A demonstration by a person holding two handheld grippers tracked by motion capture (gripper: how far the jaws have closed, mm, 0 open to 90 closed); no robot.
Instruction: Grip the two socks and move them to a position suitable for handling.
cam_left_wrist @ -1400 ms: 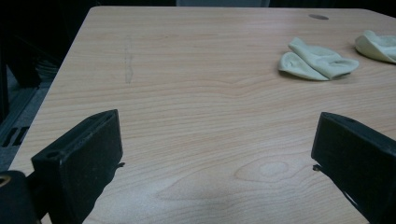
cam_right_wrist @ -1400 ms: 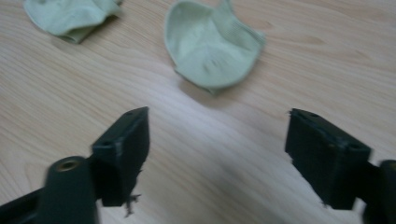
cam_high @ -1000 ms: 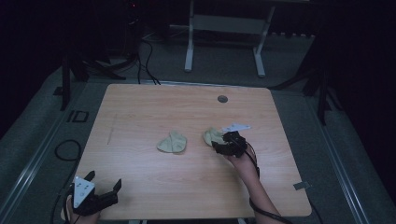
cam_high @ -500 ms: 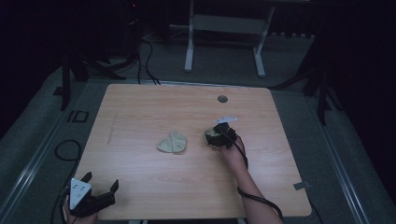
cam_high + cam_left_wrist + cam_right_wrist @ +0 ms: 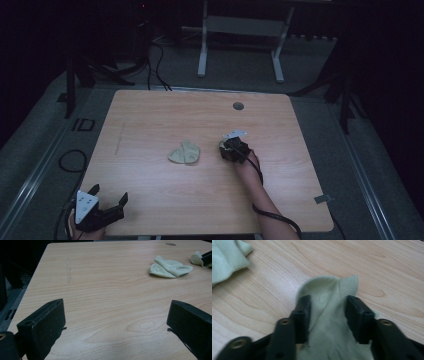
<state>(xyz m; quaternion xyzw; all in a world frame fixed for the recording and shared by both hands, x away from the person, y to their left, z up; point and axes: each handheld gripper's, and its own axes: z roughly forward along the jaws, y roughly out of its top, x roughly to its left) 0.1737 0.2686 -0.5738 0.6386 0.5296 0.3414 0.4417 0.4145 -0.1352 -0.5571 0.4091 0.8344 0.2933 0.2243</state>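
My right gripper (image 5: 327, 315) has just been closing, pinching the pale sock (image 5: 329, 340); left gripper (image 5: 115, 322) gapes wide, empty.

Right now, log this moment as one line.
right gripper: jaws closing around sock | left gripper: open, idle | second sock: on table

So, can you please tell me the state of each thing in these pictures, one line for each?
Pale green knitted sock under the right tool: bunched between the jaws, lying on the table.
Second pale green knitted sock: crumpled, lying free at mid-table.
Right tool: jaws have just been closing on the sock, cloth gathered between them.
Left tool: open, nothing between the jaws, at the near table edge.
Light wooden table: flat, round hole near the far edge.
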